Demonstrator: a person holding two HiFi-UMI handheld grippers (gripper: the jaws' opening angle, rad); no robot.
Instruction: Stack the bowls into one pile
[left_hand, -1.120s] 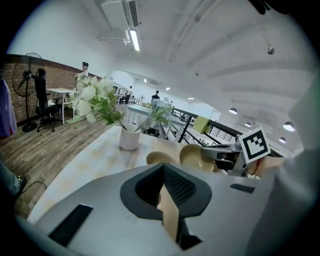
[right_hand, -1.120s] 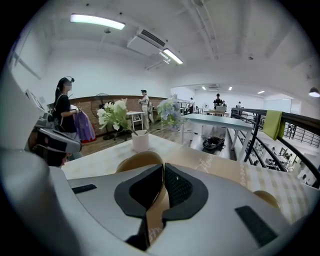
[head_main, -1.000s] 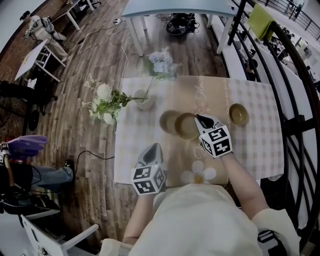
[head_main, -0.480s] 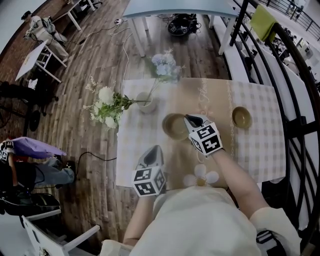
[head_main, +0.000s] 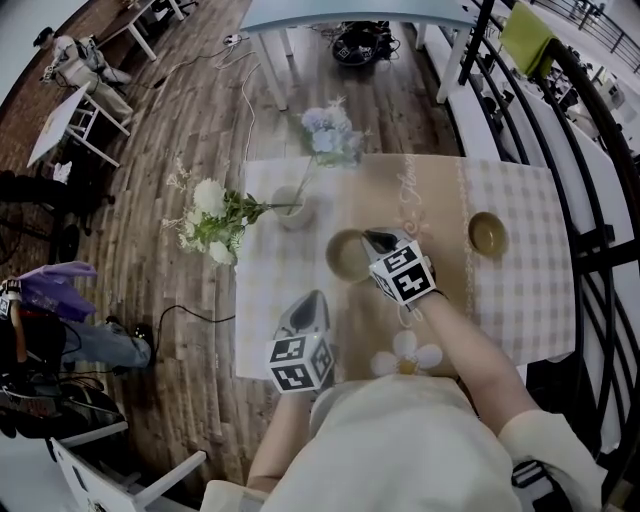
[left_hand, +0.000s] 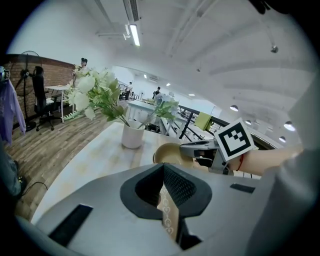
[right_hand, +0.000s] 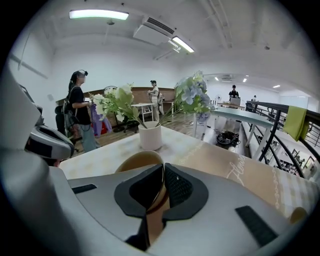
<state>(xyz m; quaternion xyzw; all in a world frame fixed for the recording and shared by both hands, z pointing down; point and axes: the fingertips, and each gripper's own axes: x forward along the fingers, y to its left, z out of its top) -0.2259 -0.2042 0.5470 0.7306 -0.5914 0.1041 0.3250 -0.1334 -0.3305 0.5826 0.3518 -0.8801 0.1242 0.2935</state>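
My right gripper (head_main: 376, 241) is shut on the right rim of a tan bowl (head_main: 346, 256) near the middle of the table. That bowl lies over the spot of a second bowl, and only one outline shows there. In the right gripper view the jaws (right_hand: 162, 172) pinch the bowl's rim (right_hand: 139, 161). A third bowl (head_main: 487, 233) stands alone at the table's right side, its edge (right_hand: 298, 215) just showing. My left gripper (head_main: 309, 300) hovers shut and empty near the front edge of the table. It faces the bowl (left_hand: 169, 152) and the right gripper (left_hand: 200, 148).
A white vase (head_main: 293, 208) with white and blue flowers stands at the table's back left, just beyond the bowl (right_hand: 150, 136). A beige runner (head_main: 400, 190) crosses the checked tablecloth. A black railing (head_main: 590, 170) runs along the right. People stand far off in the room.
My right gripper carried its bowl leftwards until it came over the neighbouring bowl; two separate bowls there now show as one. The left gripper stayed put.
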